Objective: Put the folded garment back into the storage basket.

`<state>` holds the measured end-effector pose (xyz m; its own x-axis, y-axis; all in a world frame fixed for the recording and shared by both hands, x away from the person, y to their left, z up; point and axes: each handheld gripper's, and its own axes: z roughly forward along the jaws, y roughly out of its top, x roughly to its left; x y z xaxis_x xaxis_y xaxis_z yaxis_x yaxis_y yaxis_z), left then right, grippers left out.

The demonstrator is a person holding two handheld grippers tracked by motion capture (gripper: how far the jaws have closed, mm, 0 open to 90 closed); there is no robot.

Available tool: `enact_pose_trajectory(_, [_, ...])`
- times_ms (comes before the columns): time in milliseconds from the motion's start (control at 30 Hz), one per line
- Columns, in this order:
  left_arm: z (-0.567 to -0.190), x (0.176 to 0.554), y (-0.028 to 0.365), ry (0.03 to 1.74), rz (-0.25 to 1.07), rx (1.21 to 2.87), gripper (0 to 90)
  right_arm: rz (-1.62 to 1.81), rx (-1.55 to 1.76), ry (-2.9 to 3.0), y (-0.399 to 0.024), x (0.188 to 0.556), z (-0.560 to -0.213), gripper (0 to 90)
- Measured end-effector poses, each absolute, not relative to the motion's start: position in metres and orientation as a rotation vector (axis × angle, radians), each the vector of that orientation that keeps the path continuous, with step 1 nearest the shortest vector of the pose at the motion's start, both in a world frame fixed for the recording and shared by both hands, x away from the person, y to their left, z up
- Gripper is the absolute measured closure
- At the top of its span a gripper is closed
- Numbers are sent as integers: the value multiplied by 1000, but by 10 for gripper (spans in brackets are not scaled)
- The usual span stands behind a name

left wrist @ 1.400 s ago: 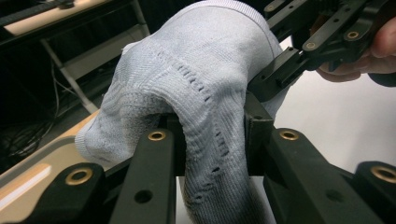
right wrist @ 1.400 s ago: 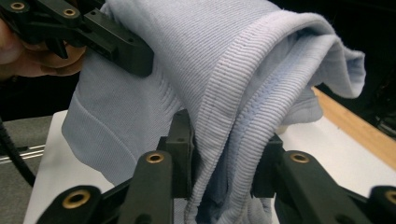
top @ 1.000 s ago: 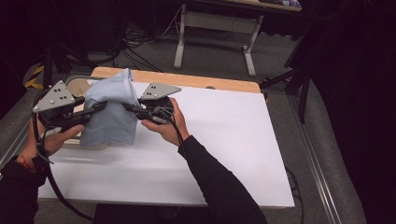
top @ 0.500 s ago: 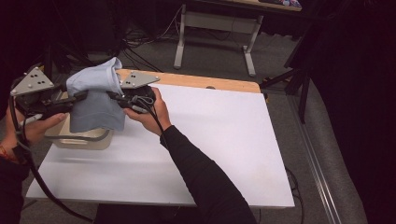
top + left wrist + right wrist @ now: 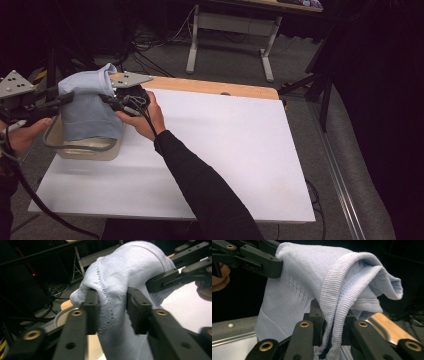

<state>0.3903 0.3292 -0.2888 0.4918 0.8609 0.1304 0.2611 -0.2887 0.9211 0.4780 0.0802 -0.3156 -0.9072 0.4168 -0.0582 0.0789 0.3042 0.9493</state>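
- The pale blue garment (image 5: 90,107) hung folded between the left gripper (image 5: 112,312) and the right gripper (image 5: 332,322), each clamped on a bunch of its cloth; the left jaws had just been closing on it.
- It hung directly over the tub (image 5: 82,148) at the table's left edge; lowering and release seemingly remained.
- The white table (image 5: 225,150) stood in a dark room with cables on the floor.

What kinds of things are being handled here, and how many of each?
Light blue knitted garment: 1
Clear plastic tub under it: 1
Handheld grippers, left and right, both clamped on the garment: 2
Total: 4
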Motion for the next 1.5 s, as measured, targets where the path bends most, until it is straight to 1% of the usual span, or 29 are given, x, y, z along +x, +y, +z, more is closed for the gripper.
enact_pose_trajectory(167, [-291, 392, 340, 990, 805, 1777, 670, 1647, 450, 2308, 95, 477, -318, 772])
enact_pose_trajectory(333, [-301, 398, 339, 1031, 798, 1797, 668, 1608, 502, 2345, 105, 481, -332, 771])
enact_pose_trajectory(433, [-316, 406, 341, 1070, 761, 1810, 667, 1589, 536, 2371, 107, 486, -341, 770])
enact_pose_trajectory(700, [-340, 420, 335, 1127, 751, 1863, 667, 1518, 586, 2417, 110, 498, -365, 767])
enact_pose_trajectory(1033, [-355, 431, 331, 1169, 730, 1910, 656, 1468, 640, 2464, 112, 508, -384, 758])
enact_pose_trajectory(1167, [-358, 435, 329, 1181, 724, 1932, 635, 1449, 663, 2482, 112, 510, -389, 745])
enact_pose_trajectory(1367, [-363, 444, 324, 1204, 721, 1956, 629, 1395, 673, 2486, 114, 511, -394, 724])
enact_pose_trajectory(1500, [-365, 447, 323, 1212, 713, 1973, 622, 1370, 697, 2491, 114, 514, -398, 687])
